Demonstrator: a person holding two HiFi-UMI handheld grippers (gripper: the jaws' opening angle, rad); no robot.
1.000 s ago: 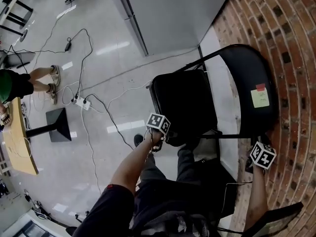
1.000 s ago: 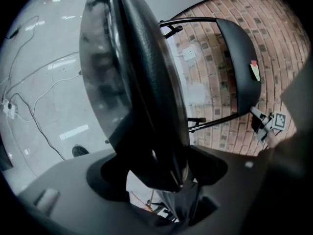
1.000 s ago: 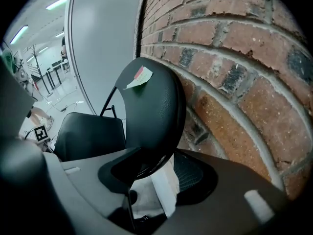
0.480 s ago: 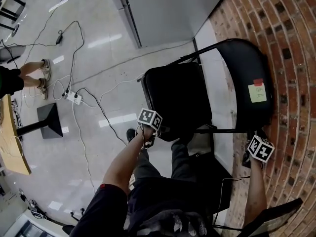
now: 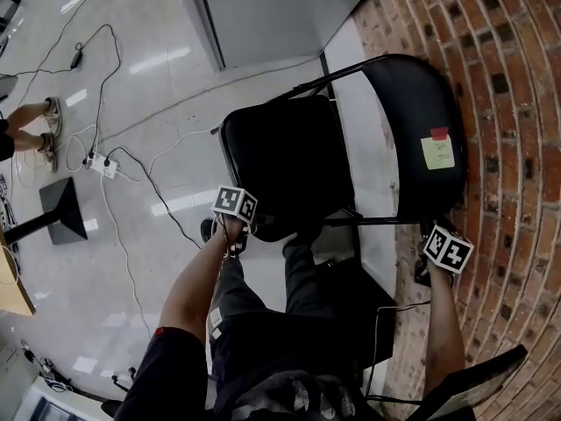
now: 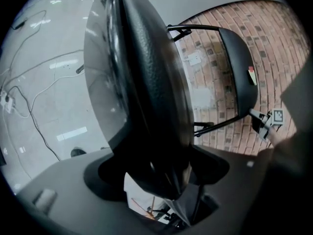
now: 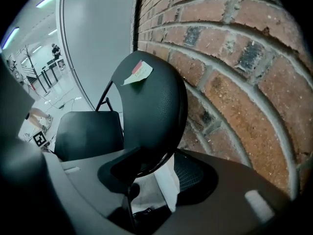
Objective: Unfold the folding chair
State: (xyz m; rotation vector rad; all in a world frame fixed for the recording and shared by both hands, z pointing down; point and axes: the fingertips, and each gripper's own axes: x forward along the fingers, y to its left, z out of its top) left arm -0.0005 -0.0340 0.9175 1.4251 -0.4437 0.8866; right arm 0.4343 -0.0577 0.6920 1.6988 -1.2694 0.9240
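A black folding chair stands against the brick wall. Its seat (image 5: pixel 280 160) is swung out and its backrest (image 5: pixel 412 139) carries sticky notes (image 5: pixel 437 150). My left gripper (image 5: pixel 252 225) is at the seat's front edge. In the left gripper view the seat (image 6: pixel 146 82) fills the gap of the left gripper (image 6: pixel 161 180); the jaws are opening while the edge still sits wedged between them. My right gripper (image 5: pixel 436 229) is at the near end of the backrest. In the right gripper view the backrest rim (image 7: pixel 156 102) runs into the right gripper (image 7: pixel 151 173), which is shut on it.
A brick wall (image 5: pixel 517 103) runs along the right and a grey panel (image 5: pixel 280 7) stands behind the chair. Cables (image 5: pixel 131 160), a power strip (image 5: pixel 98 162) and a black stand base (image 5: pixel 60 209) lie on the floor at left. Another person's feet (image 5: pixel 39 125) show far left.
The left gripper has sunk a little with the seat's front edge. The right gripper stays at the backrest. The head view has swung, so the chair sits further left in it.
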